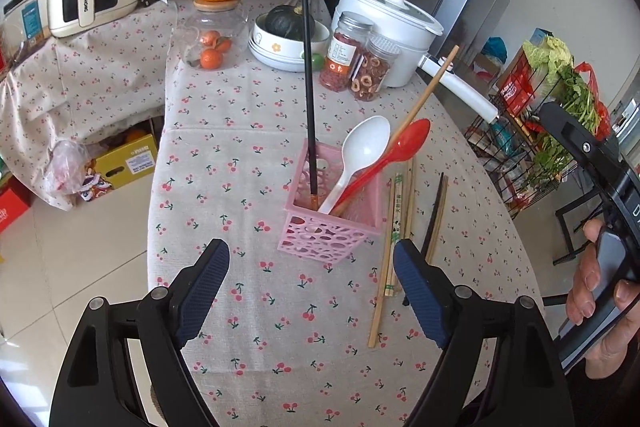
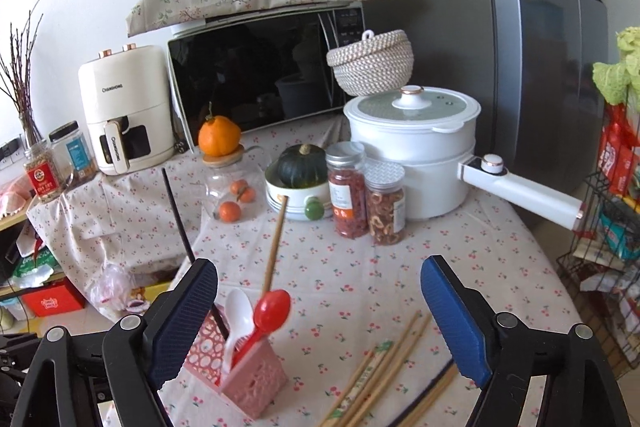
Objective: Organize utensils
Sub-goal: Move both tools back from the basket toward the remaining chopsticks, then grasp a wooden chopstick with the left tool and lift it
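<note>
Both your left gripper and right gripper gape empty; take one chopstick at 3 o'clock of the pink holder, mid-shaft, and drop it in upright

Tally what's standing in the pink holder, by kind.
Spoons: 2 (white spoon, red spoon)
Chopsticks: 2 (black chopstick, wooden chopstick)
Total: 4 in the pink holder
</note>
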A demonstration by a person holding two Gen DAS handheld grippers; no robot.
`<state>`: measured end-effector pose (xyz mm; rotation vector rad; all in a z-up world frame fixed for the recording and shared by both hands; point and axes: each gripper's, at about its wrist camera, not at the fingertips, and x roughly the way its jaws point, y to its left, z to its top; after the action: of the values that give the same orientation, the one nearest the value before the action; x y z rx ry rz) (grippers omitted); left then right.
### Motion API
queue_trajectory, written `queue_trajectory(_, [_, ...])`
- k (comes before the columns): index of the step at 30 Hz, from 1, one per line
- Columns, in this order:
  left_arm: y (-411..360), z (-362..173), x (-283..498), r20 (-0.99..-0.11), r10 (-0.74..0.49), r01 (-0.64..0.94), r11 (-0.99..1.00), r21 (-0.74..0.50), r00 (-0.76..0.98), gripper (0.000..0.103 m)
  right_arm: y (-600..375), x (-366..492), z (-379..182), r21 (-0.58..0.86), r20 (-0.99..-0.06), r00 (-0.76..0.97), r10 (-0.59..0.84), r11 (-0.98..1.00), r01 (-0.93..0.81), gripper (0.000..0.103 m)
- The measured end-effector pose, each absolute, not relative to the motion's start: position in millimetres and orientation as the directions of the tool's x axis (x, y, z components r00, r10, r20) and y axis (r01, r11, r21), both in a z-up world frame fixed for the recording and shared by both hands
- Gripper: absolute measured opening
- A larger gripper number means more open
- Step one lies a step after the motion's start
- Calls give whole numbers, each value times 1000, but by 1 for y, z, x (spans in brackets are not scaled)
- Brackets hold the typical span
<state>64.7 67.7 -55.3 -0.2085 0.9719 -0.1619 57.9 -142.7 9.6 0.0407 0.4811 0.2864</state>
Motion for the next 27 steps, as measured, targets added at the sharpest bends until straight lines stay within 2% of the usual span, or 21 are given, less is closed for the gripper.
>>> queue_trajectory(9, [9,-67,57,-831,-222,150,974,-168,511,87,-201,64,-27,43,-624,771,129,990,-131,92])
queue_trajectory(13, [-21,-78,56,-847,-229,211,967,-142,480,88,-235,77,-51,48,-746,664,53,999,-27,92])
queue_trajectory(16, [-46,-89,59,-863,-224,249,961,-119,452,88,-257,89,-70,76,-823,565,59,997,6,92])
queue_trajectory(23, [-110,-109,81,-888,-184,341,939,-33,421,87,-285,108,-89,26,-876,482,-1,998,49,92])
queue_trajectory(25, [-125,-112,95,-886,-193,341,939,-42,423,85,-293,111,-90,7,-877,479,-22,998,58,92])
queue_trajectory(27, [-140,-115,111,-883,-208,342,938,-58,422,71,-301,115,-91,-4,-881,472,-34,998,64,92])
